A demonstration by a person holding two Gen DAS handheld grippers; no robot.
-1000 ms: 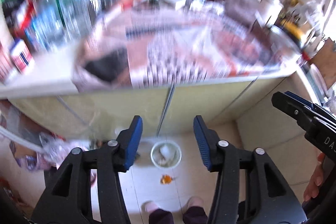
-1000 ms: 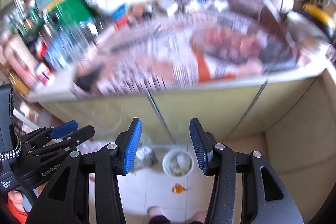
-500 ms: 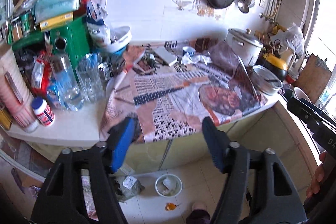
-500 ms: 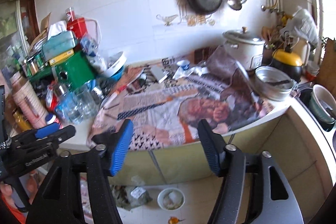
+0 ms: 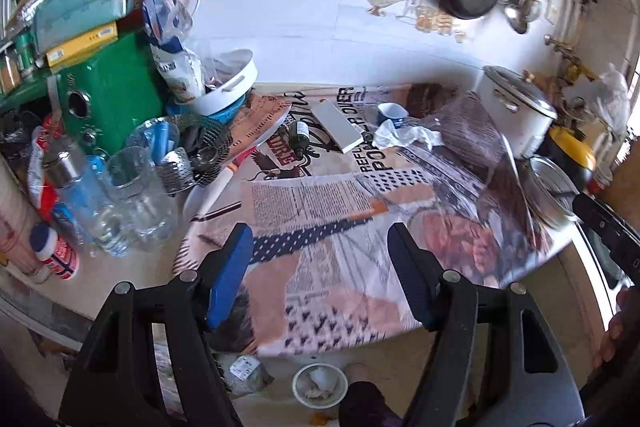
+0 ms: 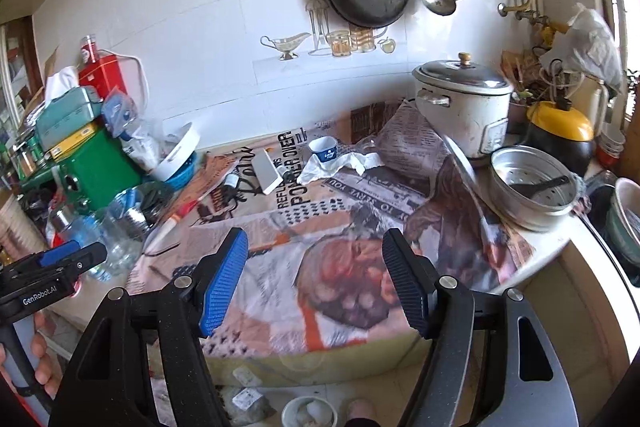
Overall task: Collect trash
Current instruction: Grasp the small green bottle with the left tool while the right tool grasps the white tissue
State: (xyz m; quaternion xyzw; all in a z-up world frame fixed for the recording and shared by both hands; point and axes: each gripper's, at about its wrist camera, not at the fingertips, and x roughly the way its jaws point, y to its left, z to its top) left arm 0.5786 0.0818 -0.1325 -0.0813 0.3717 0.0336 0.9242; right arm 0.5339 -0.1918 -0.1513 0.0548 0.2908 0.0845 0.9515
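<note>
Two grippers, left [image 5: 320, 275] and right [image 6: 314, 281], are hovering wide open and empty above a counter whose newspaper [image 6: 320, 247] covering is likely sparing the surface. Trash is waiting well beyond them: a crumpled tissue [image 6: 340, 165], a small blue-and-white cup [image 6: 323, 149], and what may be a small dark bottle [image 5: 299, 139]. A white bin [image 5: 320, 385] is sitting on the floor below for collecting.

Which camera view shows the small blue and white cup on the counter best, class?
The right wrist view. The cup stands upright there, side on, with its blue label and white rim plain, beside the crumpled white tissue. The left wrist view shows the same cup farther off and smaller, its label too small to make out.
</note>
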